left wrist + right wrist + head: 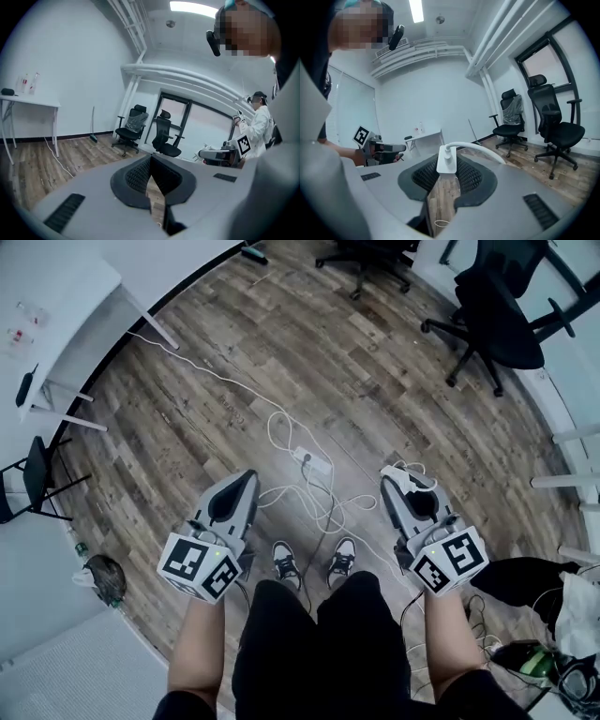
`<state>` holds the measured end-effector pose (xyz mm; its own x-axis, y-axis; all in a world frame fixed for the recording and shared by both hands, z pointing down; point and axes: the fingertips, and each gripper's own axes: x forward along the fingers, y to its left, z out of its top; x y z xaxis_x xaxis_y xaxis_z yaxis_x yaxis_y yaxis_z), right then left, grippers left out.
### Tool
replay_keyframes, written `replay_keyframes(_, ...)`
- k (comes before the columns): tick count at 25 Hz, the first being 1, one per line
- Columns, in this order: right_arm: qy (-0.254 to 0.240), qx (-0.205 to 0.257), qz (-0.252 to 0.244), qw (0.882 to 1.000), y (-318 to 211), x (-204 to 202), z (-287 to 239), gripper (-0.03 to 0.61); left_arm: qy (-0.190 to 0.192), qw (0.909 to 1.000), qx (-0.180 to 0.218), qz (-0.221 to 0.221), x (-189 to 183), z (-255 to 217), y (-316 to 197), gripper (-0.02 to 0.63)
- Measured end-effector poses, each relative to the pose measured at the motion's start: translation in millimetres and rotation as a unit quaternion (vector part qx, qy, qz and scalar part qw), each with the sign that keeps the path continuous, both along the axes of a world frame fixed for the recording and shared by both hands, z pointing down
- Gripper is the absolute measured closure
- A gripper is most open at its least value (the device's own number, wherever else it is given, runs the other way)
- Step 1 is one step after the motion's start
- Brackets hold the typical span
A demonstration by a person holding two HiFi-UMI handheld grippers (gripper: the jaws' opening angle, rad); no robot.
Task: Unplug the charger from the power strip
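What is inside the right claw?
A white charger sits clamped in the right claw, its white cable curving away to the right. The pads cover its gripped sides, and its prongs cannot be seen.

The charger (pixel 446 161), its cable (pixel 483 149), the power strip (pixel 313 461) and the desk (pixel 56 306) at the far left are all white, while the floor (pixel 281 352) is grey-brown wood-grain planking. The left gripper (pixel 246 479) and the right gripper (pixel 389 479) have pale grey shells with black ribbed pads (pixel 136 176), and each bears a cube (pixel 199 565) patterned with black-and-white square markers. The office chairs (pixel 497 315) at the far right are black, the person's trousers (pixel 319 643) are black, and the shoes (pixel 286 563) are black and white.
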<state>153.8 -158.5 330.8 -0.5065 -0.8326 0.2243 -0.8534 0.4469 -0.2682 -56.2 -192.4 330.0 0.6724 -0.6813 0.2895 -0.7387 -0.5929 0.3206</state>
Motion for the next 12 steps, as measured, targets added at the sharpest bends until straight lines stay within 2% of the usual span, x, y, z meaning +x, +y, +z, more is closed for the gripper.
replay_keyframes(3, -0.017, 0.006, 0.000, 1.000, 14, -3, -55, 0.472, 0.049, 0.9986, -0.011, -0.019, -18, -59, 18, 0.594)
replay_keyframes(5, -0.019, 0.010, 0.001, 1.000, 25, -6, -87, 0.472, 0.067, 0.9974, -0.006, -0.025, -28, -96, 34, 0.594)
replay_keyframes(12, 0.002, 0.057, 0.000, 0.998, 59, -25, -195, 0.472, 0.031, 0.9972, 0.059, -0.034, -47, -201, 77, 0.594)
